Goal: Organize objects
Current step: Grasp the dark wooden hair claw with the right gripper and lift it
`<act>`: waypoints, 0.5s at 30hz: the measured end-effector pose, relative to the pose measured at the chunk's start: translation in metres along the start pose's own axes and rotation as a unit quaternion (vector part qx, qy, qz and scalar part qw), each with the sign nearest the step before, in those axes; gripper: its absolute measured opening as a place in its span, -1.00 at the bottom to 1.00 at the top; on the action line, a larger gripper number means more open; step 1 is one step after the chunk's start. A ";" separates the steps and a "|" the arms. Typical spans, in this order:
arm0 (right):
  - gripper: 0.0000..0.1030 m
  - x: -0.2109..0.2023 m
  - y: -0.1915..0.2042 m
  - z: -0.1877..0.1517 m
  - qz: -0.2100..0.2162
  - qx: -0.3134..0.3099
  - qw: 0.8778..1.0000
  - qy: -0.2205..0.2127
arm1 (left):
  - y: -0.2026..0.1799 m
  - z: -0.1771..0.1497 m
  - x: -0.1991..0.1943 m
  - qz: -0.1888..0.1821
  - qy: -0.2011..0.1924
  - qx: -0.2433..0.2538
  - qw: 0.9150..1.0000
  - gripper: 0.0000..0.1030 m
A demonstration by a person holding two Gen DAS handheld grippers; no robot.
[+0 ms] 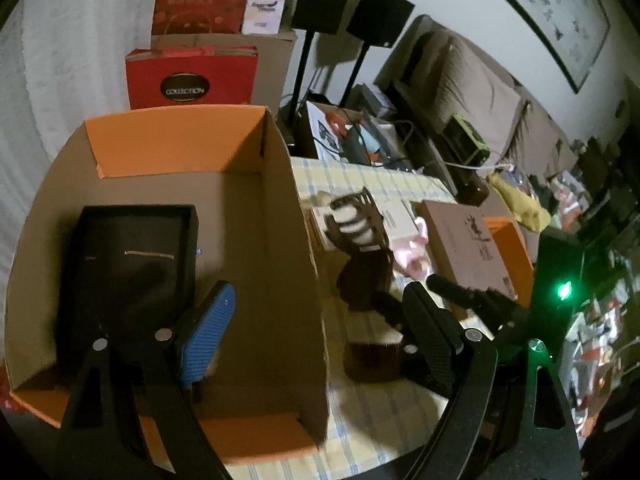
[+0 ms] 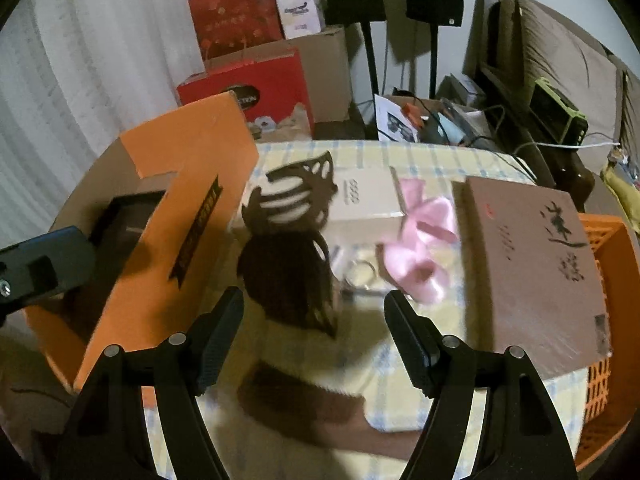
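My right tongs (image 2: 314,330) hang with their fingers spread wide and nothing between them, low over the checked tablecloth (image 2: 360,152). My left tongs (image 1: 316,320) are also released and empty. Their blue-padded finger (image 1: 206,334) sits inside the big orange-lined carton (image 1: 280,208) on the left, beside the black tray (image 1: 124,256) lying on its floor; the other finger is outside the carton's right wall.

The thing I judge to be in hand is the dark brown carved wooden stand (image 2: 292,240), a fretwork piece standing just ahead of the right tongs, near the carton's orange outer wall. It is blurred, so I cannot tell its exact shape or whether it touches the white box (image 2: 364,196) behind it. Further right lie a pink ribbon bow (image 2: 420,248), a flat brown box with brush lettering (image 2: 528,264) and an orange crate (image 2: 616,280) at the table's right edge.

To do this well, I would ease the right tongs forward until the stand's solid lower body, not its thin cut-out top, lies between the fingers. I would close gently, lift straight up clear of the bow and the white box, then carry it left over the carton wall into the free floor beside the tray. The fretwork looks fragile, and a skewed grip could tip it.
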State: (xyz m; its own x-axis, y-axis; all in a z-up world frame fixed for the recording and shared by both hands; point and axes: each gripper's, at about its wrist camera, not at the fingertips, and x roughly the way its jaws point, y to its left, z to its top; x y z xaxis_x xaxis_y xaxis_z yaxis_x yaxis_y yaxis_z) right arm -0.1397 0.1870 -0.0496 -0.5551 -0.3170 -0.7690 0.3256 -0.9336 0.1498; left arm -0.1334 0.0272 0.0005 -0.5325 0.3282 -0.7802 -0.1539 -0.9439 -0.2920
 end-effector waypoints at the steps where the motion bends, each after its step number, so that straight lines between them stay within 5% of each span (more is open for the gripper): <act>1: 0.45 0.004 0.001 0.002 -0.002 0.002 1.000 -0.003 | 0.001 0.003 0.001 0.000 0.000 -0.005 1.000 0.64; 15: 0.63 0.036 0.007 0.008 -0.014 0.010 1.000 -0.012 | 0.011 0.012 0.012 -0.008 0.005 -0.020 1.000 0.64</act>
State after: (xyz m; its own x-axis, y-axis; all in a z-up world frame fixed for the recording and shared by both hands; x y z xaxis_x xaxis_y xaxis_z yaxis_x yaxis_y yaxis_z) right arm -0.1638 0.1673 -0.0710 -0.5818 -0.2939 -0.7584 0.2938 -0.9454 0.1411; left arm -0.1516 0.0208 -0.0058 -0.5213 0.3440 -0.7810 -0.1286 -0.9364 -0.3266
